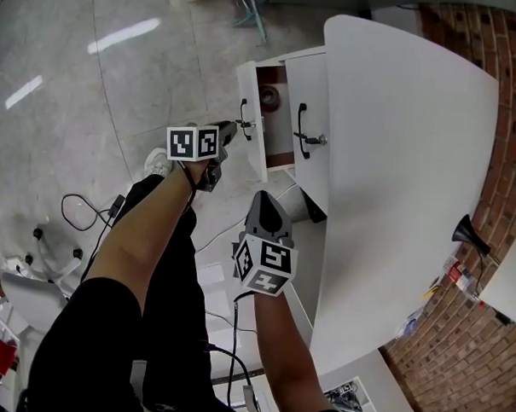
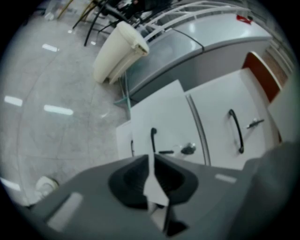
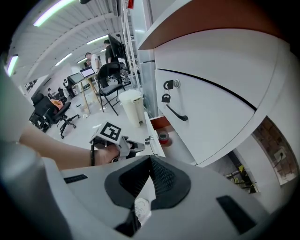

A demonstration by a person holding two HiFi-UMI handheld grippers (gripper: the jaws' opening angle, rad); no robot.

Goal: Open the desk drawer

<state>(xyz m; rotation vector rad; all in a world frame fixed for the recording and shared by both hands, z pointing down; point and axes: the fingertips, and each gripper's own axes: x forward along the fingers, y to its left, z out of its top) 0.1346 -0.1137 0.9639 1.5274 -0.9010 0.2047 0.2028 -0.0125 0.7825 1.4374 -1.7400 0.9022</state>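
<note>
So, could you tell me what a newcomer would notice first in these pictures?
One drawer of the white desk stands pulled out at the head view's top centre, a red tape roll lying inside. The left gripper hovers just beside its black handle, jaws apart and empty.

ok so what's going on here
A person with a claw in each hand is working at the drawer under the white desk. The drawer is pulled out, with a roll of tape inside. The left claw is open and empty just short of the handle. The right claw hangs shut beside the desk, holding nothing.
</note>
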